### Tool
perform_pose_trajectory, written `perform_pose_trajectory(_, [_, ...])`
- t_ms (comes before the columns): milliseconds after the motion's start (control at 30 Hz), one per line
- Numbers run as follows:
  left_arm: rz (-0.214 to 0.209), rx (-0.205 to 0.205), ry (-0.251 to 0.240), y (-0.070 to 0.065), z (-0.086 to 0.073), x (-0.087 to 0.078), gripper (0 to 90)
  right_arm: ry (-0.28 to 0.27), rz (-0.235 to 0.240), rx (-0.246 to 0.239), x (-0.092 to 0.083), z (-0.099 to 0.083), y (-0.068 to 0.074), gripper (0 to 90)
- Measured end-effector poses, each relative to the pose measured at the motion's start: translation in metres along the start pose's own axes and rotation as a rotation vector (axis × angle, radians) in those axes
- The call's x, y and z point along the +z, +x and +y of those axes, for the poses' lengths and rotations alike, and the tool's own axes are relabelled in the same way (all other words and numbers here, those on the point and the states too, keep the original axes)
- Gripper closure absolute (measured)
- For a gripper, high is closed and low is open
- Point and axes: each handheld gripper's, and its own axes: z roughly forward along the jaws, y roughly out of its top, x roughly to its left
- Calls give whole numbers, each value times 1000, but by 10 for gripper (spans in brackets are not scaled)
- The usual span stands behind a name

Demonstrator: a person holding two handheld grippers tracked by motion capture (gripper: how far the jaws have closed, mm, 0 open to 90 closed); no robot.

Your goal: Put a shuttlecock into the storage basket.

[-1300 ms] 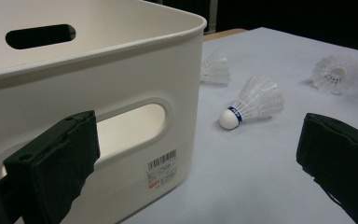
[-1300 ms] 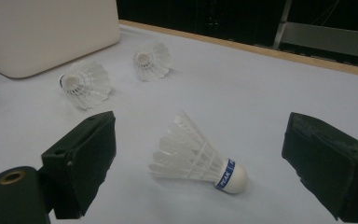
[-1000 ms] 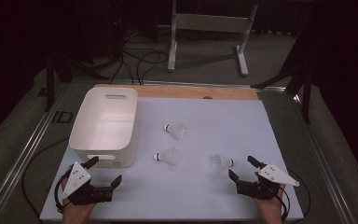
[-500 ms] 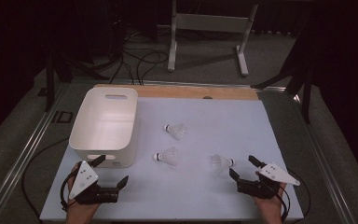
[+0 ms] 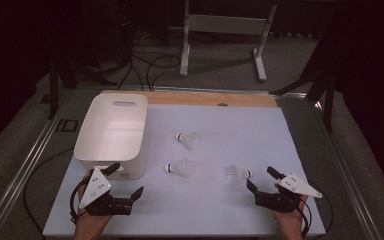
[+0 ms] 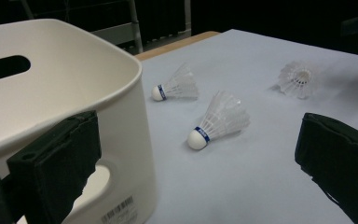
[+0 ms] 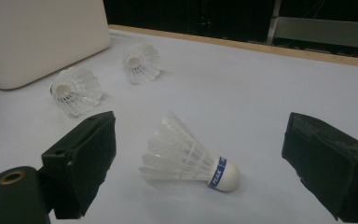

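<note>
Resting beside the white plastic bin (image 5: 111, 132), the left gripper (image 5: 122, 183) is gaping with nothing between its jaws. Three shuttlecocks are lying on the pale table (image 5: 240, 130); the nearest shuttlecock (image 5: 236, 174) is sitting just before the right gripper (image 5: 263, 179), also spread wide.

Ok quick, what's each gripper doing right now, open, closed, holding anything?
Left gripper: open, holding nothing, beside the white bin.
Right gripper: open, holding nothing, aimed at the nearest shuttlecock.
</note>
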Motion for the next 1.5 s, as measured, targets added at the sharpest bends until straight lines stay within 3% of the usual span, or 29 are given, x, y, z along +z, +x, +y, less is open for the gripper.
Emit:
perform_pose_trajectory(833, [-77,64,-21,-17,29,24,10,2,-5,13,-1,0,-3,100])
perform_pose_trajectory(1500, [-136,78,-32,-31,52,52,20,-3,-13,27,-2,-1,-5,100])
